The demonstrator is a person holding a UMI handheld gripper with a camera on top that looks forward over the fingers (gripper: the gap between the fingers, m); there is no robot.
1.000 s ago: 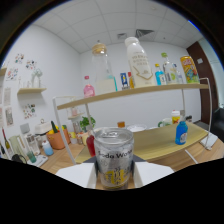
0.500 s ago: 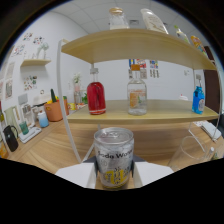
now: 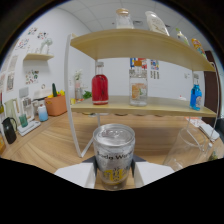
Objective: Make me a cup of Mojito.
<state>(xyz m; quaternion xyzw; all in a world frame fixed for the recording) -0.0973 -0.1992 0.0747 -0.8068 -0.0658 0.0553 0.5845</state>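
Soda can [image 3: 114, 156] stood upright between the two white fingers [image 3: 75, 175] of the hand-held gripper [image 3: 114, 176], both fingers pressed against its sides, so the can was clamped and carried above the wooden counter [image 3: 50, 145]. Its silver lid faced up, and the label showed dark lettering over a yellow patch. Beyond the can rose a two-tier wooden shelf [image 3: 145, 106] on white legs. On the lower tier sat a bottle of red liquid [image 3: 100, 88], a clear bottle with an orange-and-white label [image 3: 138, 89] near the middle, and a blue bottle [image 3: 195, 95] at the far end. More bottles stood on the upper tier, too blurred to tell apart. A clear glass [image 3: 192, 147] rested on the counter just ahead of the right finger. Off to the left, near the wall, were an orange pot [image 3: 55, 104] and a dark mug [image 3: 10, 130]
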